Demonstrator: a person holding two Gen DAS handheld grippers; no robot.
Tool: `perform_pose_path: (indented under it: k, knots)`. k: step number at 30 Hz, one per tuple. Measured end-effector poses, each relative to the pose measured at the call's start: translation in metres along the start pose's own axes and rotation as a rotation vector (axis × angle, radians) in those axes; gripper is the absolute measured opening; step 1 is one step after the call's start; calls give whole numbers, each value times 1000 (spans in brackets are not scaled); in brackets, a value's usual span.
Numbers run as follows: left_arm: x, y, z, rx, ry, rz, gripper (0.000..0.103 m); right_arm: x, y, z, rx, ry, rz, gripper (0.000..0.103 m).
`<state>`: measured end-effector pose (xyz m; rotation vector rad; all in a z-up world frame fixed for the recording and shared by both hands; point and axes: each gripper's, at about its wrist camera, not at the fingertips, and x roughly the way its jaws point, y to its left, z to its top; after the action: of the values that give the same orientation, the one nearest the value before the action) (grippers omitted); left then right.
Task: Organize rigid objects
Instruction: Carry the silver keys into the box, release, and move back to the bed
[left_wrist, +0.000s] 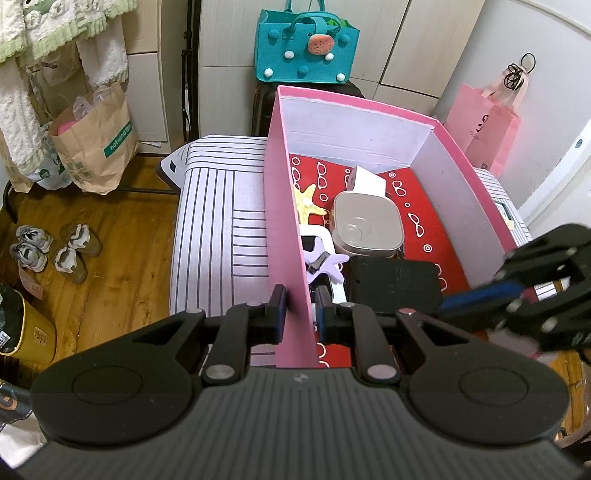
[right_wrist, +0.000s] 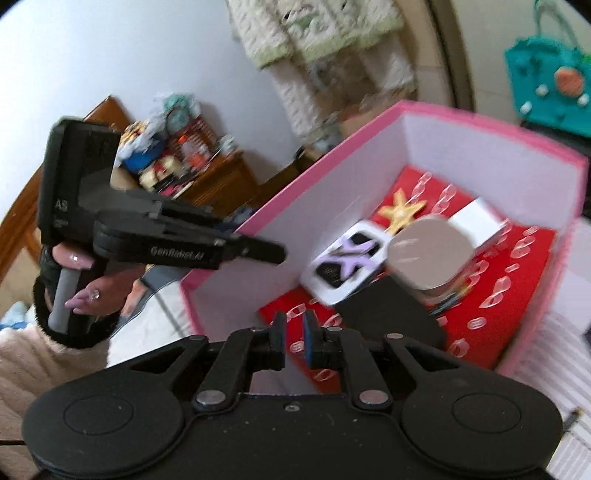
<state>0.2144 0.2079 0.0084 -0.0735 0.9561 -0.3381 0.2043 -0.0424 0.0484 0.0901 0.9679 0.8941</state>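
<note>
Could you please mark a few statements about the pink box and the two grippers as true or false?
1. The left gripper straddles the left wall of the pink box. True.
2. The yellow starfish lies outside the box on the striped cover. False: it lies inside, on the red lining near the left wall.
3. The right gripper holds the black case. False: nothing sits between its fingers, and the case lies in the box.
4. A purple star-shaped clip rests on top of a white item in the box. True.
5. The beige tin has its lid off. False: the lid is on.
</note>
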Motion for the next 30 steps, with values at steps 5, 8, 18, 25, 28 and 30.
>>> perform_pose_path:
  k: [5,8,18,25,28,30]
  knots:
    - [0,0,0,-6,-1,-2,14,-55,-15,-12,54,-136,-62,23]
    - [-1,1,-1,-13,-5,-4,14,-84,-27,-28,101,-204,-133,24]
    - [-1,0,0,-19,-3,1,14,-124,-79,-89,250,-252,-437,30]
    - [0,-4,0,-9,1,24,14,-96,-117,-114,256,-194,-550,36]
    - [0,-4,0,-15,3,25,14,-85,-133,-120,252,-185,-580,40]
    - [0,-4,0,-20,4,25,14,-76,-141,-120,250,-187,-600,46]
